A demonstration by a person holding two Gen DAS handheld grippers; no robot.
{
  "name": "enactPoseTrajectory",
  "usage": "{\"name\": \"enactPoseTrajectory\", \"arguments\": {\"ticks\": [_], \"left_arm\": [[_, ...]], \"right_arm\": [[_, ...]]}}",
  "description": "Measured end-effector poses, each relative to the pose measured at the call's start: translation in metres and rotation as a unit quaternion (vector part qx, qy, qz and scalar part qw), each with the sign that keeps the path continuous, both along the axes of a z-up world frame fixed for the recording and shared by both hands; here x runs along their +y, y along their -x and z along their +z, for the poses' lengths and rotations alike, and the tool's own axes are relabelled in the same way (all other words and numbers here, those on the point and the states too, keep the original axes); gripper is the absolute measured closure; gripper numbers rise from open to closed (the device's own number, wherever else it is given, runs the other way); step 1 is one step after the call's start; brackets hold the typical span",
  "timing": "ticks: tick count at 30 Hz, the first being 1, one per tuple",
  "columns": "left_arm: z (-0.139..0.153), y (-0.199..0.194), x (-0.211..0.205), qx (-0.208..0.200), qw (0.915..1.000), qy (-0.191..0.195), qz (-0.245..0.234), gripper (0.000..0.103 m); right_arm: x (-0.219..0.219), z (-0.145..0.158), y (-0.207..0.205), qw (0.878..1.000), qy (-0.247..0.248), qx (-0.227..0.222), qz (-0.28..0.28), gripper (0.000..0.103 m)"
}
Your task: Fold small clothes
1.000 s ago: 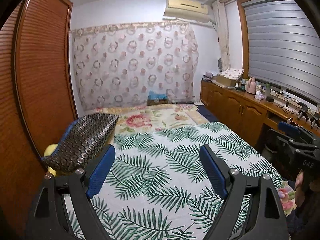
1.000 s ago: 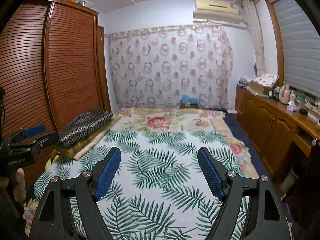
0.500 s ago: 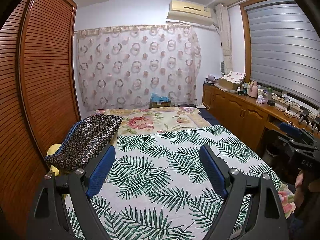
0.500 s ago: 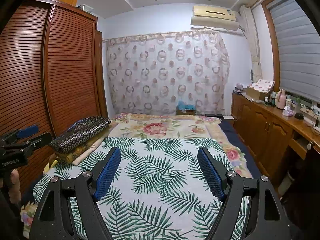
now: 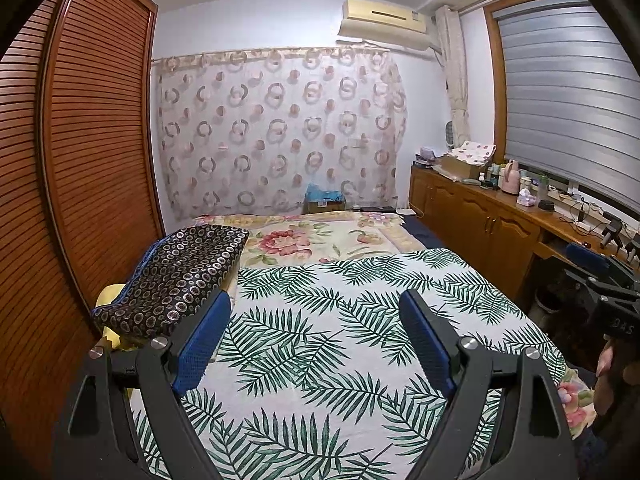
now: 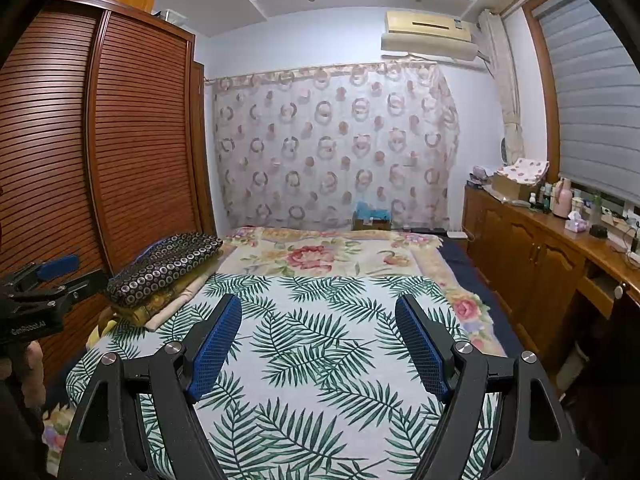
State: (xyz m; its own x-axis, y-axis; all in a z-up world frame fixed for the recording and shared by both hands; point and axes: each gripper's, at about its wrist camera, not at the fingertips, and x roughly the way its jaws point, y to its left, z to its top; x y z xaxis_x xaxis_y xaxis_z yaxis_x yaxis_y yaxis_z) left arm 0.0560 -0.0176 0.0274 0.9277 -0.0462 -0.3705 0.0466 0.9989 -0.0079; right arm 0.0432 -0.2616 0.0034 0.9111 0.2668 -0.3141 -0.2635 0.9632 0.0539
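A white sheet with green palm leaves [image 5: 340, 340] lies spread flat on the bed; it also shows in the right wrist view [image 6: 320, 340]. No small garment shows in either view. My left gripper [image 5: 316, 304] is open and empty, held above the sheet's near end. My right gripper [image 6: 318, 308] is open and empty, also above the sheet. The right gripper shows at the right edge of the left wrist view [image 5: 600, 276]. The left gripper shows at the left edge of the right wrist view [image 6: 44, 280].
A dark circle-patterned pillow [image 5: 180, 276] lies on the bed's left side next to the slatted wooden wardrobe [image 5: 80, 180]. A floral blanket [image 5: 320, 240] covers the far end. A wooden cabinet [image 5: 500, 232] with bottles runs along the right wall.
Both wrist views have tilted upward, so more ceiling and less of the sheet shows. Both grippers stay open and empty.
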Motion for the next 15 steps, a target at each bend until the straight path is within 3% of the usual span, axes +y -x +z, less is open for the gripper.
{"name": "enactPoseTrajectory", "arguments": {"ticks": [15], "left_arm": [[-0.0004,0.0001,-0.0002,0.0,1.0,0.001,0.0,0.017]], "right_arm": [[-0.0015,0.0034,0.0026,1.0,0.002,-0.001,0.0,0.022]]}}
